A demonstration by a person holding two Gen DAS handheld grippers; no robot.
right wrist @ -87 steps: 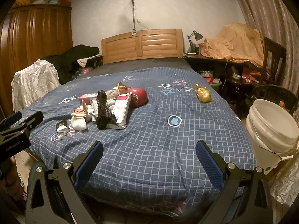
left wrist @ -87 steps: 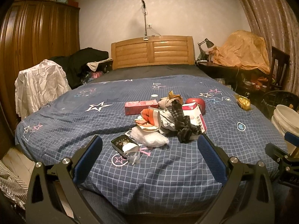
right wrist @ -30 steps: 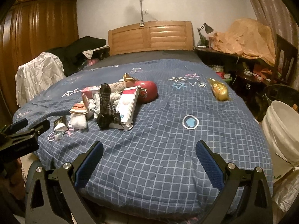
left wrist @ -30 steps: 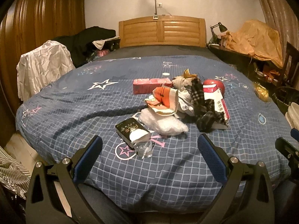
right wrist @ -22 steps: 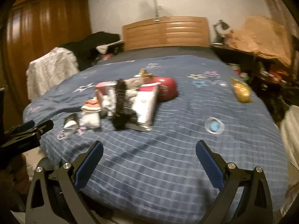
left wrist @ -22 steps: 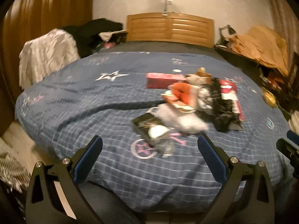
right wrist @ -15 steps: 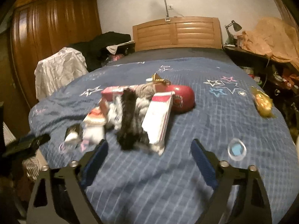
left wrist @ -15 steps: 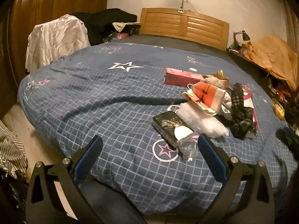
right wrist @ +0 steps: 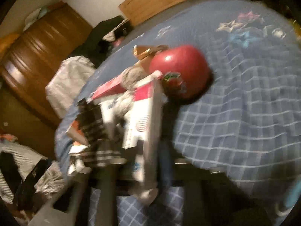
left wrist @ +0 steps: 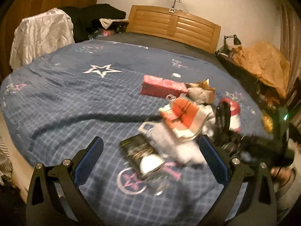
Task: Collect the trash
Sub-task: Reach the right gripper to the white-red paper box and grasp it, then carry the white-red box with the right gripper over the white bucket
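The trash is lying in a loose heap on the bed [left wrist: 62, 101], right of centre in the left wrist view and filling the middle of the right wrist view. Most of it is looking light and crushable: a white and red carton [right wrist: 143, 116], a pink box [left wrist: 161, 87], an orange and white wrapper [left wrist: 183, 118], a crumpled white plastic bag [left wrist: 178, 146] and a small dark box [left wrist: 137, 148] at the lower middle. A dark checked cloth [right wrist: 94, 131] is draping limply over the pile and would likely sag wherever it is pinched. The red rounded packet [right wrist: 180, 73] is showing a glossy skin and may slip, so a flat edge is probably the safer hold; the carton is probably best taken across its narrow side, where it is stiffest.

The left claw [left wrist: 148, 156] is hanging level at the bottom of its frame, blue pads spread wide and gripping nothing, with the dark box between them but further off. The right claw [right wrist: 144, 179] is rolled sharply over and plunging close to the carton; the blur is too heavy to tell how its jaws stand.
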